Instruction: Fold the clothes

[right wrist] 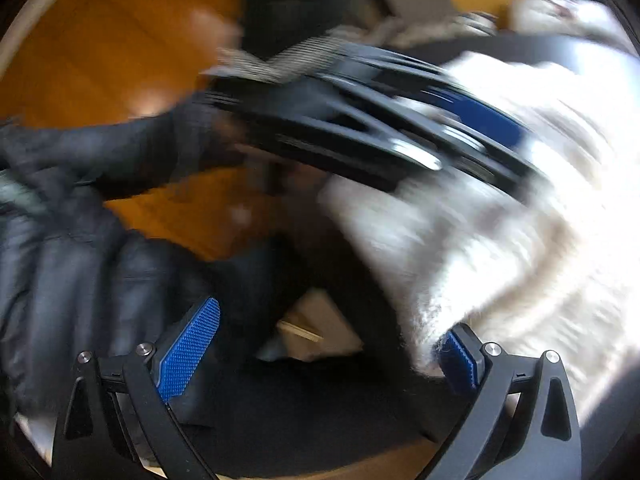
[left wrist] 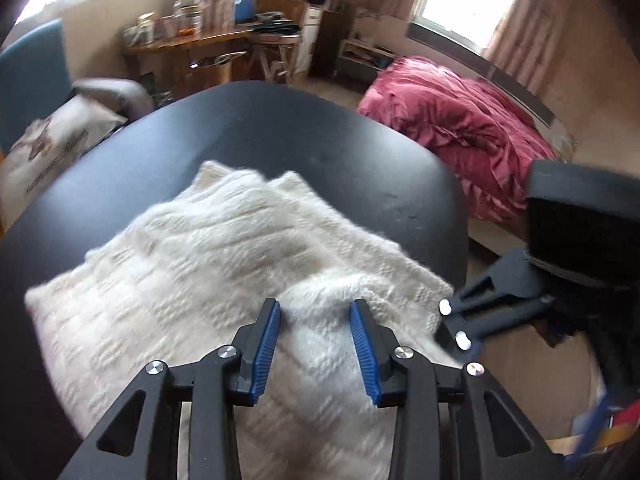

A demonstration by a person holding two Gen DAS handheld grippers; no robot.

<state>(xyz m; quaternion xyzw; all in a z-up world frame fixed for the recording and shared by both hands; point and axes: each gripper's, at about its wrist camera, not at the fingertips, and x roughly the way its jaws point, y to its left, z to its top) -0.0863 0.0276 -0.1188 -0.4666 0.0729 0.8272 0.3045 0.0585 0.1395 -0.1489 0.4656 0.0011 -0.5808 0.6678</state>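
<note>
A white fluffy knit sweater (left wrist: 208,264) lies folded on the round black table (left wrist: 260,120). My left gripper (left wrist: 315,310) hovers low over its near part, open, and a raised hump of knit sits between the blue pads (left wrist: 266,344) without being pinched. My right gripper (left wrist: 448,322) reaches in from the right at the sweater's right edge. In the blurred right wrist view the right gripper (right wrist: 328,332) is open wide, with the sweater (right wrist: 520,240) brushing its right pad (right wrist: 460,360). The left gripper (right wrist: 480,128) crosses above as a dark streak.
A bed with a crumpled pink duvet (left wrist: 460,128) stands right of the table. An armchair with a printed cushion (left wrist: 48,148) stands to the left, a cluttered wooden desk (left wrist: 192,44) behind. A person's dark padded sleeve (right wrist: 80,280) fills the left over the orange wood floor (right wrist: 100,60).
</note>
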